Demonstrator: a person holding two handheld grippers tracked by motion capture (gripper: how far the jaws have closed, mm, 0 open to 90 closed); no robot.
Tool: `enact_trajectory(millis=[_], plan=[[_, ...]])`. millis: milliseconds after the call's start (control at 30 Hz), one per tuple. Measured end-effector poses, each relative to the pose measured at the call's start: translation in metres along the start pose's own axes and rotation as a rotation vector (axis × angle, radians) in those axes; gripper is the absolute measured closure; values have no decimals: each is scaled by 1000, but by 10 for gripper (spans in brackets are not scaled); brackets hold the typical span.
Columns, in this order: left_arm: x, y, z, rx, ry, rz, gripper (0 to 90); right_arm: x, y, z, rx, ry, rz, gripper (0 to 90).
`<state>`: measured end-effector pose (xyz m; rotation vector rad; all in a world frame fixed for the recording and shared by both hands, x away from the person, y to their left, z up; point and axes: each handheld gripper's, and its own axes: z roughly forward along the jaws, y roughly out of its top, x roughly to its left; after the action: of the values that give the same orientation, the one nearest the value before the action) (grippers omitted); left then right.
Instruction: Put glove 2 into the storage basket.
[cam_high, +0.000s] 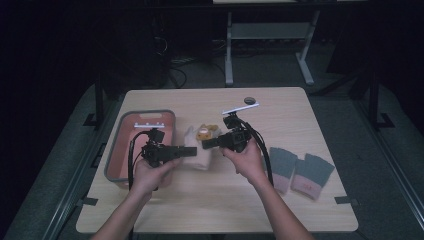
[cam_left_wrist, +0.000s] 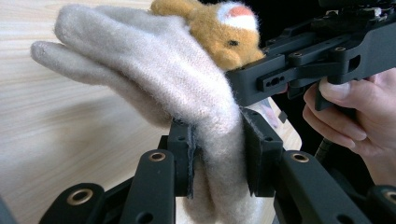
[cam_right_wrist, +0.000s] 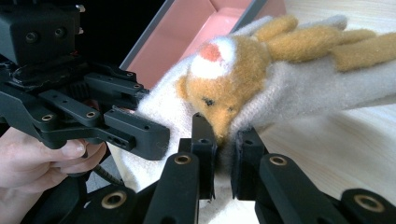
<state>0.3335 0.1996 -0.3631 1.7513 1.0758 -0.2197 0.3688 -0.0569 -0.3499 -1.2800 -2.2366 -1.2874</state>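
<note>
Both grippers meet over the middle of the light wooden desk (cam_high: 280, 200), a little toward its left edge, sharing one cream woollen glove with an orange plush animal face (cam_high: 204, 142). The left gripper (cam_left_wrist: 219, 158) has its jaws pinching the glove's cuff, and the right gripper (cam_right_wrist: 223, 161) has its jaws pinching the knit just below the plush face. A grey-rimmed pink plastic tray (cam_high: 120, 172) sits by the left edge, and two grey folded cloths (cam_high: 302, 170) lie near the right edge.
</note>
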Motion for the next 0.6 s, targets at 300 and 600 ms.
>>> enact_trajectory(millis=[300, 600], plan=[[1, 9, -18, -37, 8, -8, 680, 11, 17, 4, -4, 23, -12, 820], [5, 16, -38, -66, 20, -5, 681, 23, 33, 14, -11, 49, -24, 820]])
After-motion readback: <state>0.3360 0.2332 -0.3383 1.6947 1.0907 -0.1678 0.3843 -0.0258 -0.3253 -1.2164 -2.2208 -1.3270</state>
